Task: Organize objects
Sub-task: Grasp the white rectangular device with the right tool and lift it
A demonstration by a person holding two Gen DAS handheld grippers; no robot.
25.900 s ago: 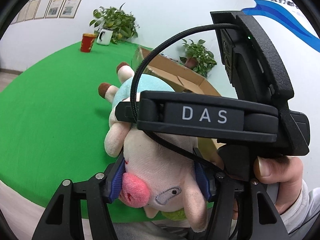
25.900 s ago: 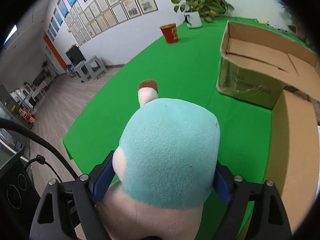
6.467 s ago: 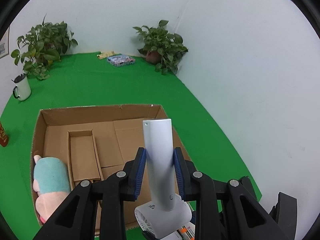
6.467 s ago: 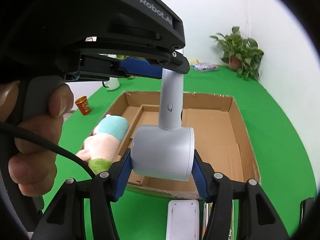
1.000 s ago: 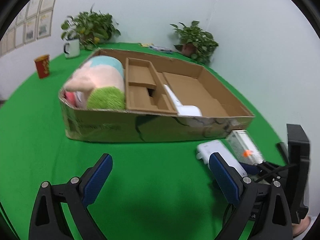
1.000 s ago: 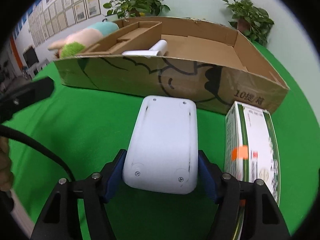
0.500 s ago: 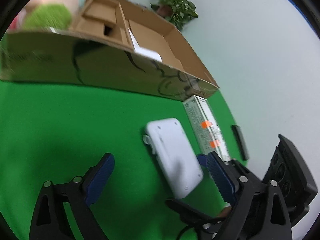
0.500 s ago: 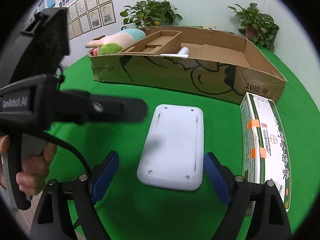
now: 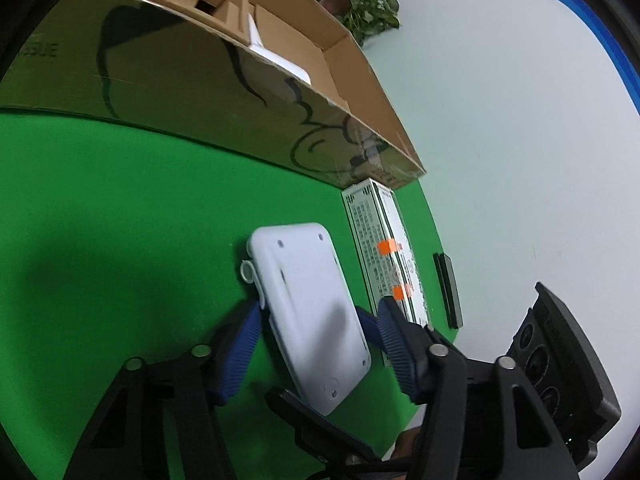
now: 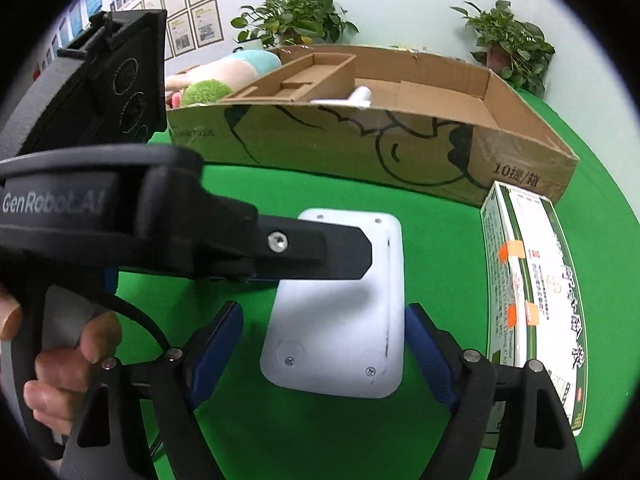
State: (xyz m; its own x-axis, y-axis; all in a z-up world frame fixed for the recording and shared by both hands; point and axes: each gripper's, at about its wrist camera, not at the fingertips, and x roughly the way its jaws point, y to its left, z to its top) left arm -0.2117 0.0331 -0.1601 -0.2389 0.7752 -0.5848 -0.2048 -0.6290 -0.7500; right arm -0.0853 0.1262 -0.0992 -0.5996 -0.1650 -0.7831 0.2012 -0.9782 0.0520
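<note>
A flat white plastic device [image 9: 308,316] lies on the green cloth, also in the right wrist view [image 10: 340,312]. My left gripper [image 9: 316,356] is open with its blue pads either side of the device, close to its edges. My right gripper [image 10: 322,352] is open and straddles the device's near end without touching it. The left gripper's black body [image 10: 132,208] crosses the right wrist view above the device. A cardboard box [image 10: 360,140] behind holds a plush pig [image 10: 224,76] at its left end and a white fan [image 10: 352,98] in the middle.
A long white and green carton [image 10: 532,292] with orange stickers lies right of the device, also in the left wrist view [image 9: 384,256]. A thin black bar [image 9: 448,290] lies by the cloth's edge. Potted plants [image 10: 508,40] stand behind the box.
My right gripper has let go of the white device and opened. My left gripper has swung in from the left and narrowed around the device, which lies flat on the cloth.
</note>
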